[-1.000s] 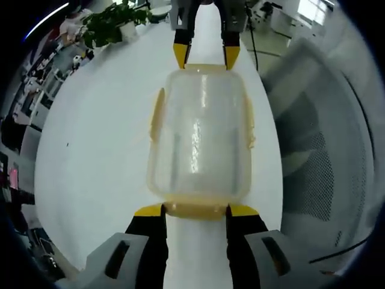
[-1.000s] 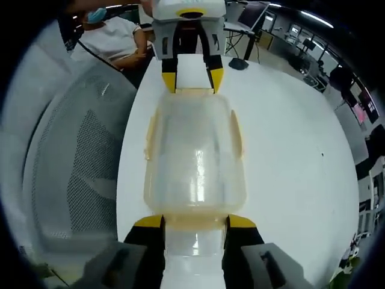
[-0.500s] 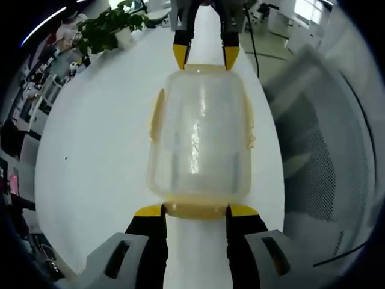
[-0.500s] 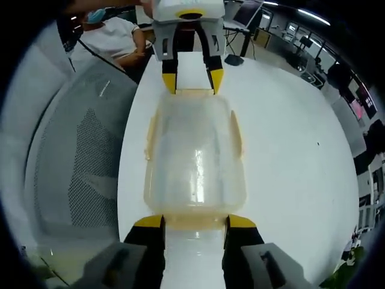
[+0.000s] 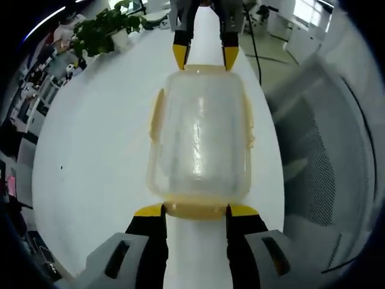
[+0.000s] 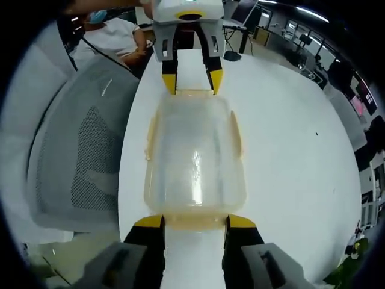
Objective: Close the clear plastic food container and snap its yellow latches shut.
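Note:
The clear plastic container (image 5: 198,138) has its lid on and lies lengthwise between my two grippers over the white table (image 5: 96,132). My left gripper (image 5: 195,211) has a jaw at each side of the near yellow end latch (image 5: 195,209), which fills the gap between them. My right gripper (image 5: 203,57) holds the far end latch the same way. In the right gripper view the container (image 6: 195,156) runs from my right gripper (image 6: 195,221) up to my left gripper (image 6: 192,81). Yellow side latches (image 5: 156,114) flare slightly from the long sides.
A grey mesh office chair (image 5: 319,156) stands close beside the table's edge, also seen as the chair (image 6: 78,156) in the right gripper view. A potted plant (image 5: 105,30) sits at the table's far end. A seated person (image 6: 114,39) is beyond the table.
The container stays fixed between both grippers while table, chair and plant drift slightly in both views: the grippers and container have moved together a little. Neither grip has changed.

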